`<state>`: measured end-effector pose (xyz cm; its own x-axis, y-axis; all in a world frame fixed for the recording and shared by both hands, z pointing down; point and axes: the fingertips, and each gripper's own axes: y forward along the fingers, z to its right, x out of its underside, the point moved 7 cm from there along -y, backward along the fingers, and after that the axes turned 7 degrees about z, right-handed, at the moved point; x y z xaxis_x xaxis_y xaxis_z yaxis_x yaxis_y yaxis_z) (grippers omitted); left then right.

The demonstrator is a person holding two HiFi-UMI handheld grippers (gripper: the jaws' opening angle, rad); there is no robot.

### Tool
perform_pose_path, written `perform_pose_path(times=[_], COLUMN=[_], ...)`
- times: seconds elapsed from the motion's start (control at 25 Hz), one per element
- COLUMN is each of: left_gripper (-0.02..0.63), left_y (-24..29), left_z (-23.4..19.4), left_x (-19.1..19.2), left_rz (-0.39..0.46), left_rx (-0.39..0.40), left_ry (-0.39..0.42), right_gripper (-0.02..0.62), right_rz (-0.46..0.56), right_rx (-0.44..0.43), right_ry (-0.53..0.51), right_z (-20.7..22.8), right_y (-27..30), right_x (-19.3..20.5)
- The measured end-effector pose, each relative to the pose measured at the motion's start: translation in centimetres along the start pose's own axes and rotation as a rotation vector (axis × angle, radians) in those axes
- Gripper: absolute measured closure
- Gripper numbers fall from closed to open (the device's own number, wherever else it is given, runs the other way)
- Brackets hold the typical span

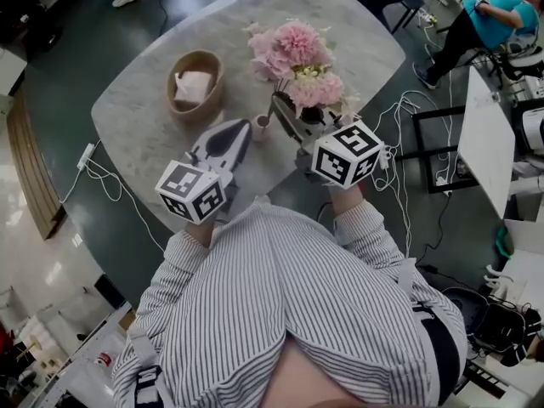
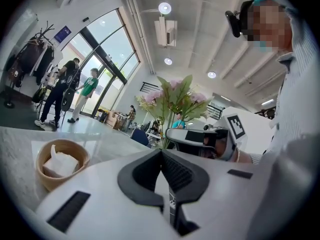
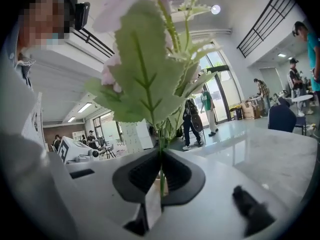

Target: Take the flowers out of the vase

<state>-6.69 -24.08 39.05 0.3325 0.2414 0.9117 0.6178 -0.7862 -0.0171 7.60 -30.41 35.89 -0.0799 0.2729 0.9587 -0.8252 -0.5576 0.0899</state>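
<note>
Pink flowers [image 1: 302, 62] with broad green leaves are held above the table [image 1: 136, 134]. Their thin stems [image 3: 161, 176] are clamped between the 2 pads of the right gripper [image 3: 160, 156], low on the bunch. The small vase [image 1: 262, 127] is seen just beside the stems, at the tip of the left gripper [image 2: 161, 151], whose jaws are closed together. Whether its rim is pinched there, or whether the stem ends are clear of it, cannot be told. The bunch is judged light and top-heavy, with soft petals that are easily crushed and wiry stems that may slide in a loose grip. The bare stems below the leaves, where the hold is now taken, are judged the best place. The vase looks light and easily tipped.
</note>
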Motion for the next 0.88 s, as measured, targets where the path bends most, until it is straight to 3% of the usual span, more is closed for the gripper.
perform_pose_path(times=[0.44, 0.88], left_gripper=[0.594, 0.594], left_y=[-0.1, 0.0], left_z=[0.7, 0.9], left_x=[0.2, 0.9], left_rz=[-0.007, -0.067], left_rx=[0.019, 0.033], left_ry=[0.000, -0.017], right_gripper=[0.572, 0.572], right_rz=[-0.135, -0.140], right_rx=[-0.076, -0.107], right_ry=[0.112, 0.180], right_z=[-1.4, -2.4], right_y=[-0.4, -1.1], right_x=[3.2, 4.2])
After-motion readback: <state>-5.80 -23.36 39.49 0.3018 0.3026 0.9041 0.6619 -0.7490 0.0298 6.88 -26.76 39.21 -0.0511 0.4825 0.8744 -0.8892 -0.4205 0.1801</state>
